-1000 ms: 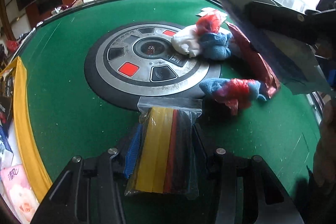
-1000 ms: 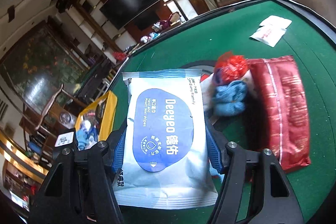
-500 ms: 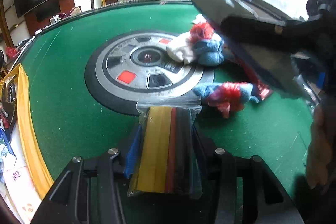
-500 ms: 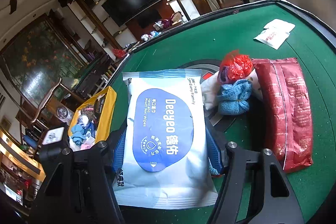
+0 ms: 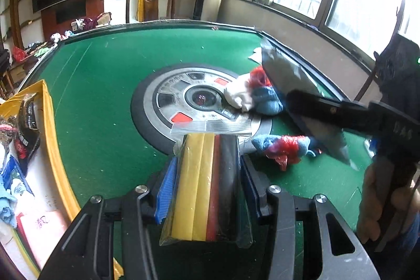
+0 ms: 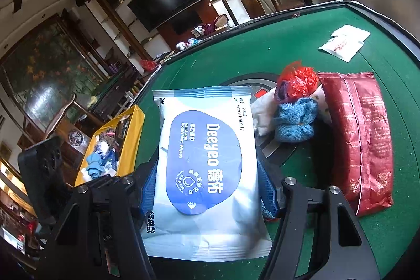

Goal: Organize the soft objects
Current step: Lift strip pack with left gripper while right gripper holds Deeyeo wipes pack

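Left wrist view, L to R: yellow box (image 5: 53,138) sits off the left finger, at the table (image 5: 105,85) edge, stuffed w/ mixed soft items. Left gripper (image 5: 207,190) is clamped on a clear zip bag (image 5: 207,175) of yellow, red and black strips; the bag stands up between the fingers, its zip end past the tips. Beyond the tips: the round grey hub (image 5: 194,101) in the green felt. Ahead-right of the tips, a blue-red cloth bundle (image 5: 286,146) lies on the felt, nr the right finger. Further out, a white-red-blue heap (image 5: 252,93) rests on the hub's rim. Far right, a hand (image 5: 378,198) holds the other tool, whose pack crosses above the heap and hides part of it.

Right wrist view, L to R: the same yellow box (image 6: 113,143) lies off the left finger, open top, cloths inside. Right gripper (image 6: 207,175) grips a white-blue wet wipes pack (image 6: 207,162) across its width, label up, pack jutting well past the tips and blocking the felt straight ahead. Right of the pack's far end: white pouch, red plastic bag (image 6: 296,80) and blue knit cloth (image 6: 296,122) bunched together, touching. Just beside them, a long red packet (image 6: 362,141) lies along the right finger's outer side. Small white sachets (image 6: 344,42) sit well apart, far right nr the table rim.

Both tools point down at a slant toward the felt.
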